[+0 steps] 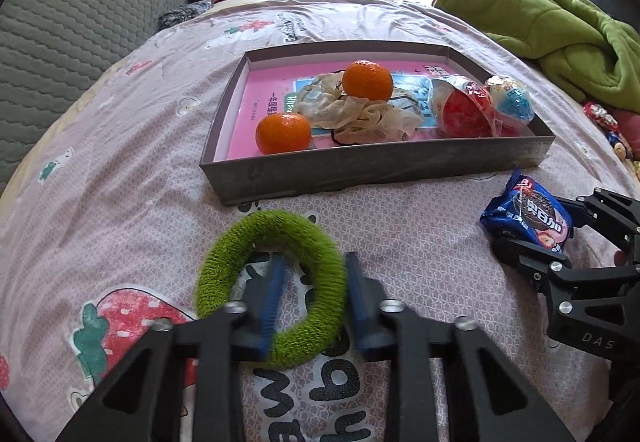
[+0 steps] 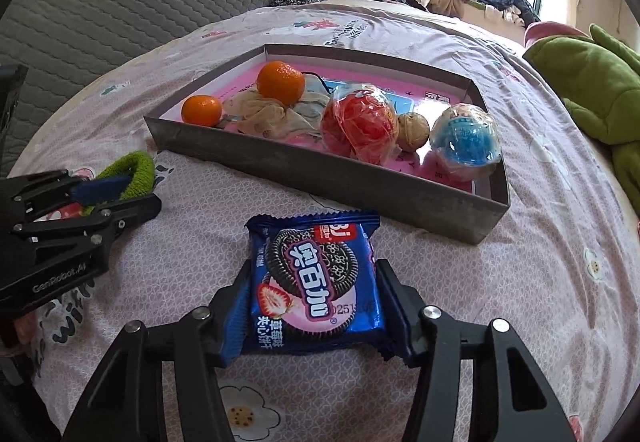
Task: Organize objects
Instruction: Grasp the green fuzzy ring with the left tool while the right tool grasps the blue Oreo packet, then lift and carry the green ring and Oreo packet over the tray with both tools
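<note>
Right now my left gripper (image 1: pixel 314 290) has its blue ribbed jaws apart, one inside and one outside the fuzzy green ring (image 1: pixel 272 286), straddling its right side without pinching, the ring flat on the patterned sheet (image 1: pixel 420 242). My right gripper (image 2: pixel 312 306) is clamped across the glossy blue cookie packet (image 2: pixel 316 286), crinkled foil bulging between the jaws. Beyond both sets of jaws sits the shallow grey cardboard tray (image 1: pixel 360 173), holding two round dimpled oranges (image 1: pixel 283 133) and plastic-wrapped balls
</note>
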The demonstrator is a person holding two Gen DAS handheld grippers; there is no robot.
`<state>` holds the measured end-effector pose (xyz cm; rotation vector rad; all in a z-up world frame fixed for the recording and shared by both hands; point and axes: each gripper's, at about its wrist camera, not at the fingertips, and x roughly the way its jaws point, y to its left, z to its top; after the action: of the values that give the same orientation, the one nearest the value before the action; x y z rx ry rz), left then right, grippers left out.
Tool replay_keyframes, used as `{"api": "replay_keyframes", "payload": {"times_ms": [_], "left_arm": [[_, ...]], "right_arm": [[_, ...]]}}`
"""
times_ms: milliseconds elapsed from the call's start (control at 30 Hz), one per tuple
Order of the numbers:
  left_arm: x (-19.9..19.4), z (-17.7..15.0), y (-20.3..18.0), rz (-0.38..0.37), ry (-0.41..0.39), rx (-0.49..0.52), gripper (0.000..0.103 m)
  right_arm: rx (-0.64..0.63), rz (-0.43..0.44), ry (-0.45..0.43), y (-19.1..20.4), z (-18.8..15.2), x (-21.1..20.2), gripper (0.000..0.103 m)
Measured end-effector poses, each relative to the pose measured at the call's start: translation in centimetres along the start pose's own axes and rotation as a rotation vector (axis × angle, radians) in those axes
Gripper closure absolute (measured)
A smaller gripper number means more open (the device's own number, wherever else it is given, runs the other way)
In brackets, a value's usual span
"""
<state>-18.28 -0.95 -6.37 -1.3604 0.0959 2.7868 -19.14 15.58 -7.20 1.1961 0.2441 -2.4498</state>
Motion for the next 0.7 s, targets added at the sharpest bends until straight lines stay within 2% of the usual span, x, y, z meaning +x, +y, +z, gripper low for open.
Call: {"api": "replay_keyframes", "payload": {"times_ms": [167,533,700], "left_arm": [[-0.4,-0.1,0.0,0.004,-0.014,0.005,0.090],[-2.6,0.0,0.8,-0.007,-0.060,-0.028,0.090],[-4.0,-0.2,0.7,0.023,-0.091,-0.027,0.090]], "right_arm": [[0.025,0.017,-0.007,0.0,-0.2,-0.4,0.047],[0.050,0.005,-0.072,0.4,-0.2,-2.5,0.048],[0.044,-0.006,-0.102,0.6,-0.1,-3.6,0.048]]}}
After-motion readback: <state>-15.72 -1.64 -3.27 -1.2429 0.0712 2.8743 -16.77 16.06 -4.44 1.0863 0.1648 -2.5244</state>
